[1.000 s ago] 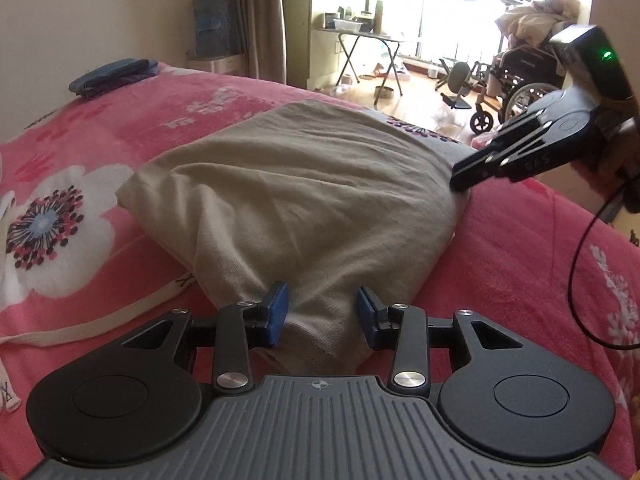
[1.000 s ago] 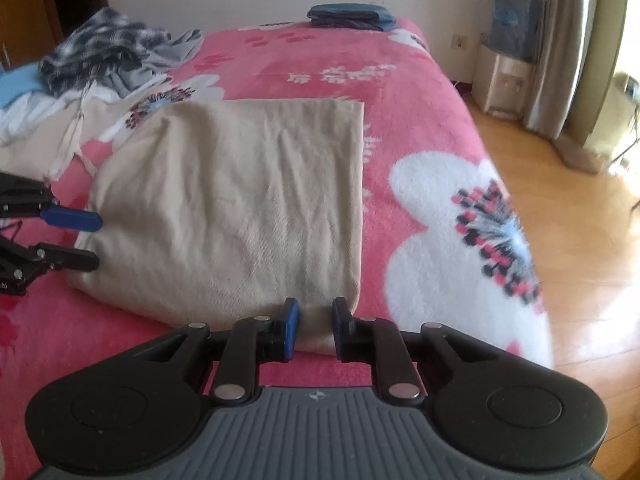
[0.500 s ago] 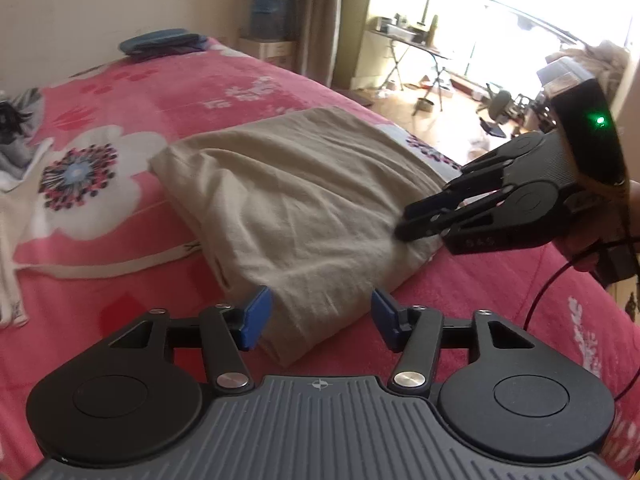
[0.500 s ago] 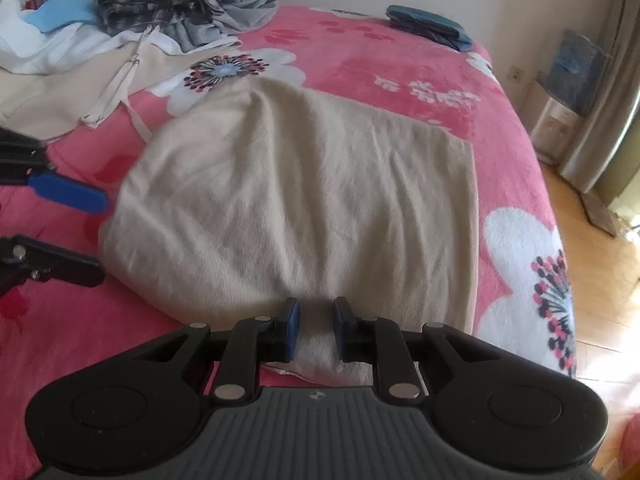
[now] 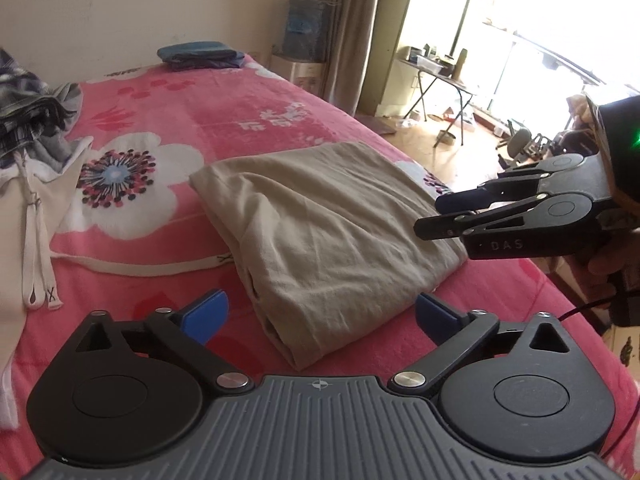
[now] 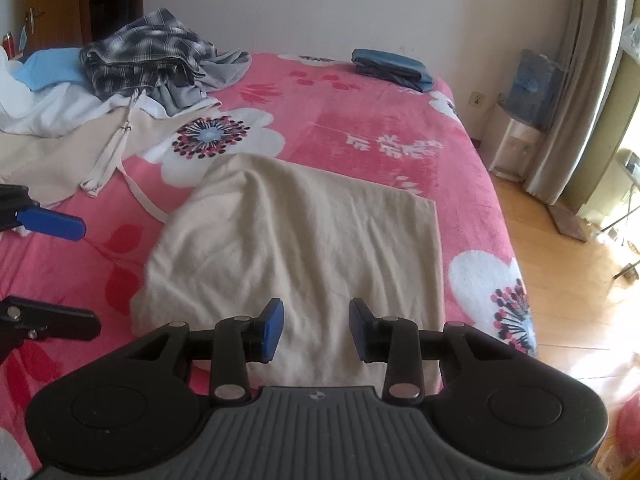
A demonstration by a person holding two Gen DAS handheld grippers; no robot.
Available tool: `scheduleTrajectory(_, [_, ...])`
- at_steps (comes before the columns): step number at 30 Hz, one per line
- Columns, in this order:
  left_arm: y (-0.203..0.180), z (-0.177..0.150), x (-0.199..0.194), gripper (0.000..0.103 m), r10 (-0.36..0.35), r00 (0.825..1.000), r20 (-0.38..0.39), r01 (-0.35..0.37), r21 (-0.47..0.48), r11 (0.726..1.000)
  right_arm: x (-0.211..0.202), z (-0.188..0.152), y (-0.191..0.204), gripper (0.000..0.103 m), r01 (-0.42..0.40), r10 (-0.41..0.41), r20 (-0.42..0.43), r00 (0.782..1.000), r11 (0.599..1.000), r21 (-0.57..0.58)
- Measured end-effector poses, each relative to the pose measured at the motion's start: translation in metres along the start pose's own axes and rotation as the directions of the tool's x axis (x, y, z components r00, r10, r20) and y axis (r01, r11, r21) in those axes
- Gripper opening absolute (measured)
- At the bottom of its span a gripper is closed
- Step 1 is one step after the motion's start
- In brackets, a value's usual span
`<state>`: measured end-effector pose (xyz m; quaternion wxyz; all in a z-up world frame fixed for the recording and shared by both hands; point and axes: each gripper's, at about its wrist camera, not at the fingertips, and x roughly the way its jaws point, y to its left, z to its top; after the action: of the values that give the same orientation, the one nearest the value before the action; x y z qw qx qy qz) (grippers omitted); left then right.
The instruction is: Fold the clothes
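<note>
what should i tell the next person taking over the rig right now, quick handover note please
Left tool: open, holding nothing, at the near corner of the beige garment.
Right tool: open, holding nothing, over the garment's opposite edge.
Beige garment lies folded into a rough rectangle on the pink bedspread, a little rumpled.
Folded blue clothes sit at the bed's far end.
Left to do: the heap with the plaid shirt and the cream top is unfolded.

Two wrist views, facing across shared beige garment [image 5: 328, 232]
</note>
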<state>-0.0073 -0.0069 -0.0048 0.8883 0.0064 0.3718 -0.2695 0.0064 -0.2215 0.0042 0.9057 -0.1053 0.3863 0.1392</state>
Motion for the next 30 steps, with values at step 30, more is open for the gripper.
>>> scheduleTrajectory(30, [0.001,-0.001,0.003,0.103,0.021,0.997,-0.069,-0.028,-0.092,0.995,0.002,-0.016,-0.009,0.059,-0.025,0.024,0.007,1.000,0.981,0.192])
